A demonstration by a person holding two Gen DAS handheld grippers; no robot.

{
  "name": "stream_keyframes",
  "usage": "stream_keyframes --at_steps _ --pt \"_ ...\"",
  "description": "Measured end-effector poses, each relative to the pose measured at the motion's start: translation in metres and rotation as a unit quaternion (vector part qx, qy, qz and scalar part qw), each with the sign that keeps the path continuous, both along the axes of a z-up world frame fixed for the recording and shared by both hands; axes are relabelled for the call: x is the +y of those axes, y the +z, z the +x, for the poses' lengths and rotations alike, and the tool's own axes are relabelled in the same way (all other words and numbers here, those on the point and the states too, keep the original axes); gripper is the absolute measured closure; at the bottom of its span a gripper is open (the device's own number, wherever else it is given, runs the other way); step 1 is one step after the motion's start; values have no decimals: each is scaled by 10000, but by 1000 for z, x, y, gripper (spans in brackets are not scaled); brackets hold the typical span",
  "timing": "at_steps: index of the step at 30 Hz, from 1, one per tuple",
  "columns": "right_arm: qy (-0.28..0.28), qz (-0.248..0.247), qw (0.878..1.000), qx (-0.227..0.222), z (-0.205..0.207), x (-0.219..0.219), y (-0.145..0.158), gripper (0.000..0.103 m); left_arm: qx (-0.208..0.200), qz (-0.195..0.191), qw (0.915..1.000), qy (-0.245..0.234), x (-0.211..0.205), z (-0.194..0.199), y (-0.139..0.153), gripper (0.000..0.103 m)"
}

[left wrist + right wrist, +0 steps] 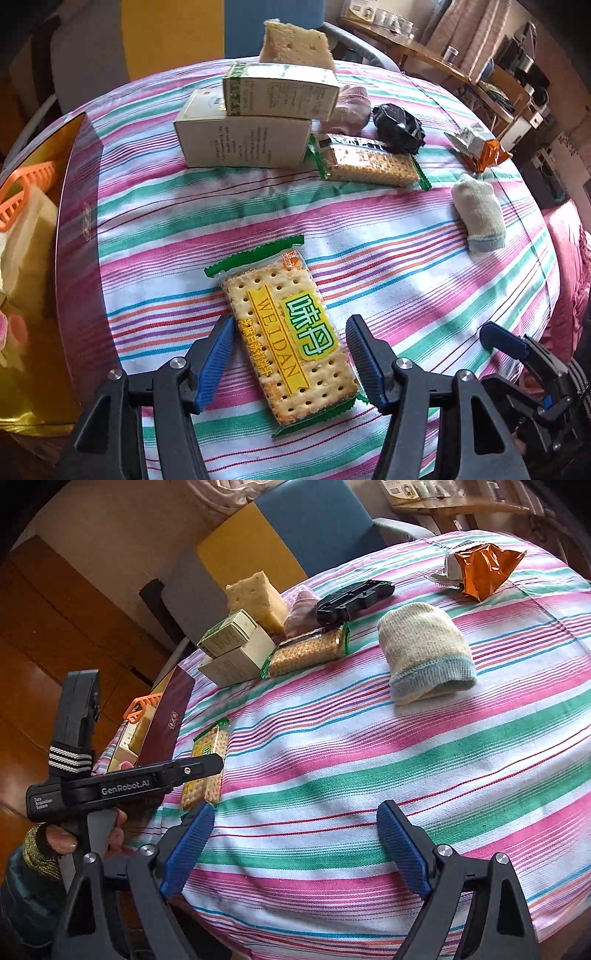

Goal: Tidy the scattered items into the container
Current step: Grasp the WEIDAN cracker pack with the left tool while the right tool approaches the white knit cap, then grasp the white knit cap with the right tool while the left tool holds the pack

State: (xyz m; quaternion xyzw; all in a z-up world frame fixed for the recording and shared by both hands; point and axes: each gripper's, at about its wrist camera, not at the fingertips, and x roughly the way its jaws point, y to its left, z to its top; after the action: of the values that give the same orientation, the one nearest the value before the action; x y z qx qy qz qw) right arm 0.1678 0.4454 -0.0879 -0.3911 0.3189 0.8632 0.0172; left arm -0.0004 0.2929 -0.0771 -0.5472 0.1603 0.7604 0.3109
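The left tool (290, 360) is seen at the bottom centre of the left wrist view, pointed steeply down at the worktop (388, 236), which is covered by a striped cloth. Its jaws are partly open and straddle the lower half of a cracker packet (286, 332); the blue pads (218, 360) stand just beside the packet's long edges, and no firm pressing can be confirmed. The packet lies flat on the cloth.

In the right wrist view the left tool's black body is seen at the lower left of the frame, gripped from below by a hand (88, 836) with a knitted cuff showing at the wrist. The same cracker packet (207, 764) is partly hidden behind it.

The right tool (295, 845) occupies the bottom of its own view, angled down over bare cloth. Its jaws are spread wide with nothing between them.

The container (74, 229), a dark red box with a gold interior, sits at the left edge of the left wrist view, just beside the cloth. An orange plastic item (22, 192) and pale packets are seen lying in it.

Still on the worktop: two stacked cartons (258, 122), a sponge block (295, 44), a second cracker packet (369, 162), a black object (399, 125), a pink sock (351, 110), a cream sock (480, 212) and an orange wrapper (484, 151).
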Motion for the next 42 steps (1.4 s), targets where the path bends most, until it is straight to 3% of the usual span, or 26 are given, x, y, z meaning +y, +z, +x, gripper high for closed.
stream_keyframes --at_steps 6,10,13,21,26,27,28,38,42 --pt "-37 126 9999 -35 0 1 4 12 179 96 9996 -189 -15 8 -3 41" --pt "-399 969 9945 -78 -2 9 18 12 427 12 9984 -382 -14 14 -5 40" --pt "-765 1201 9897 -124 -5 28 23 9 423 86 9984 -357 -14 14 -6 39" --pt "-941 1799 9774 -585 -49 61 23 5 450 215 9978 -431 -11 18 -9 22" --pt "-1175 1951 9662 -1205 -74 71 11 14 470 264 9975 -460 -9 20 -11 18" --pt "-1140 1927 9664 -1262 -77 73 9 20 481 276 9974 -453 -9 20 -11 18" --pt "-1111 1898 9669 -1296 -79 73 6 24 490 289 9974 -439 -9 19 -11 17" --pt "-817 2297 9604 -1350 -88 64 -3 26 615 386 9966 -393 -9 19 -13 17" --pt "-769 2464 9566 -1350 -83 58 0 40 732 462 9956 -363 -13 20 -12 23"
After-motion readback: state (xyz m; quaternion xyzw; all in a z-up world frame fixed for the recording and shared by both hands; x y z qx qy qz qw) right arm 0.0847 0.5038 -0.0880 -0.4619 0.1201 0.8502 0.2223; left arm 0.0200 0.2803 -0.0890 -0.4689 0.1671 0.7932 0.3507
